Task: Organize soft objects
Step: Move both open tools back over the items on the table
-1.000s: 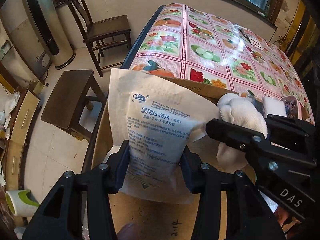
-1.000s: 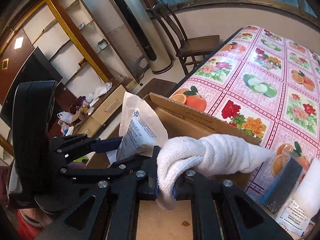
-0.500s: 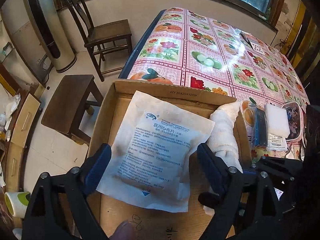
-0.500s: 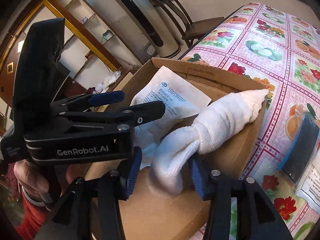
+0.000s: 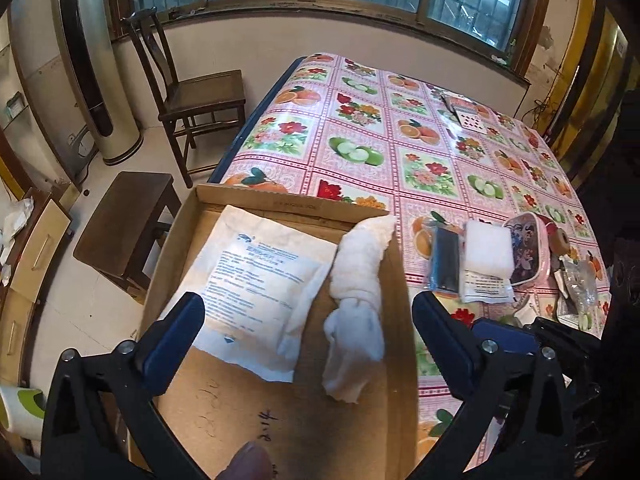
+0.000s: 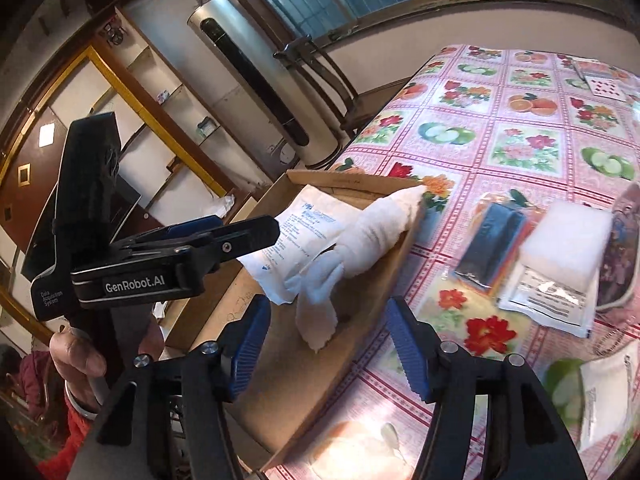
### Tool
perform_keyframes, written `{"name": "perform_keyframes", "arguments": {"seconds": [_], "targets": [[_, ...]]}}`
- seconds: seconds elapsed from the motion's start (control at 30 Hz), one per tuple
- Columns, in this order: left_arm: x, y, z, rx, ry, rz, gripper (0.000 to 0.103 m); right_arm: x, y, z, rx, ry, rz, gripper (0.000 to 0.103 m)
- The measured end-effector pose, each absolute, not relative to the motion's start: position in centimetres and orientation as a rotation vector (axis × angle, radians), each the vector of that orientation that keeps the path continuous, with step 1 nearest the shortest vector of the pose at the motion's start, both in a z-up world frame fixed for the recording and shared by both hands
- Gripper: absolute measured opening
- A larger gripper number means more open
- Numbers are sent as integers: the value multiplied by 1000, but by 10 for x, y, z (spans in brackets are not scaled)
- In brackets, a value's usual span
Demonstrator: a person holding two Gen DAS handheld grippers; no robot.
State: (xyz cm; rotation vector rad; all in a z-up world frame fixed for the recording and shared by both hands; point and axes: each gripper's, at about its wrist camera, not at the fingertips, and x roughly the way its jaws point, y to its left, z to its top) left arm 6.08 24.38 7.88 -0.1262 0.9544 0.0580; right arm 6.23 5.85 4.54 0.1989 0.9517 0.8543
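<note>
Left fingers: both blue-padded fingers (image 5: 176, 332) of the left gripper (image 5: 308, 344) are spread wide with nothing between them — they hover above the near part of the box.
Right fingers: those of the right gripper (image 6: 332, 344) are likewise parted and empty, one pad (image 6: 250, 346) over the box floor, the other over the box's right edge.
Stool: a dark wooden stool (image 5: 124, 228) stands on the floor left of the box, with a wooden chair (image 5: 192, 96) further back by the wall.
Cardboard box: the shallow open box (image 5: 288, 204) sits at the near left corner of the table (image 5: 400, 136), which wears a pink fruit-and-flower oilcloth.
Gauze packet: a flat white packet with blue print (image 5: 256, 284) lies on the box floor, left side, tilted a little.
Knotted towel: a white knotted cloth (image 5: 358, 280) lies just right of the packet, touching its edge — its far tip rests on the box's back right corner.
Dark pack: a dark blue item in clear wrap (image 5: 446, 260) lies on the oilcloth just right of the box.
White sponge: a white block (image 5: 490, 250) rests beside the dark pack, over a printed white sachet (image 5: 486, 292).
Pouch: a pink patterned pouch (image 5: 528, 252) sits right of the sponge.
</note>
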Motion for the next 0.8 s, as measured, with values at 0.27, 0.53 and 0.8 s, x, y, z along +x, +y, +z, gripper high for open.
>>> {"name": "perform_keyframes", "arguments": {"seconds": [0.27,0.53,0.8], "targets": [[62,177,85,-85,948,-45,103,60,-25,52,263,928,704,63],[82,114,64,-32,996,-109,103,64,-95,37,377,947,582,63],[96,85,42,20,1029,-142,103,69,-129,14,367,1010,498,64]]}}
